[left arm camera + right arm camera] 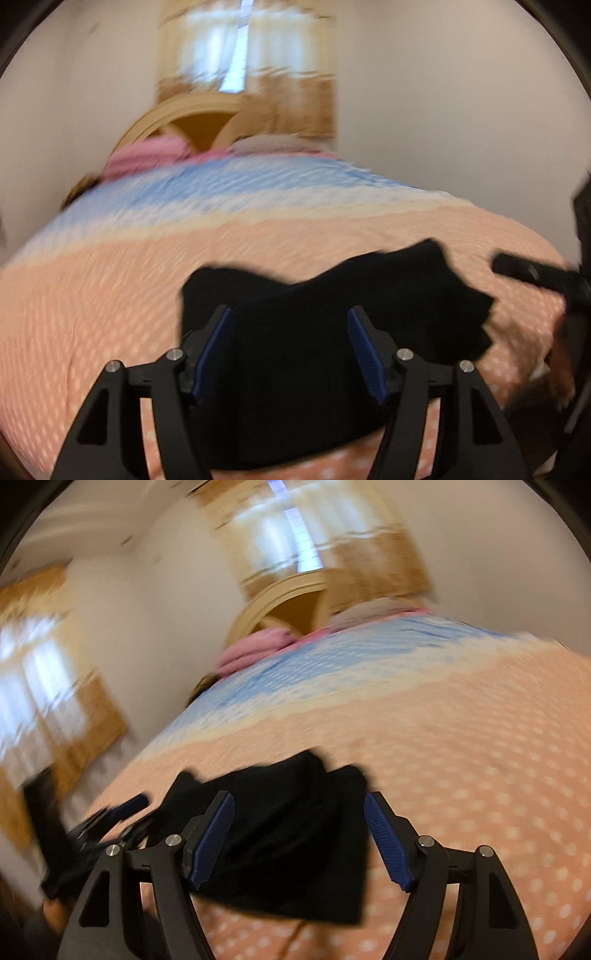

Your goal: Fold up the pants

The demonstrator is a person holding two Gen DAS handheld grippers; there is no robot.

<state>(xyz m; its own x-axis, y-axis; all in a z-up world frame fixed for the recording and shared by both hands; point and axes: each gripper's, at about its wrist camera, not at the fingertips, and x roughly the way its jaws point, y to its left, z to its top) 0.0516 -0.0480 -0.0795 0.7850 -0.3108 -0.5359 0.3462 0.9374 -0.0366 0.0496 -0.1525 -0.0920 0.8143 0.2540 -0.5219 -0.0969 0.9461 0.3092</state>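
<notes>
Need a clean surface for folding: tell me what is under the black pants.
The black pants lie bunched on the peach polka-dot bedspread, which shows all around them. Whatever lies directly beneath the pile is covered. Both grippers, left and right, are open.

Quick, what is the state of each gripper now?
Left gripper: open, holding nothing, over the black pants.
Right gripper: open, holding nothing.

Bed (110,314) w/ peach dotted cover, blue band toward wooden arched headboard (192,122); pink pillow (147,155) at head. Plain white walls (461,103). Curtained window (240,48) behind headboard, daylight through; 2nd window (40,679) left wall. Frames blurred
</notes>
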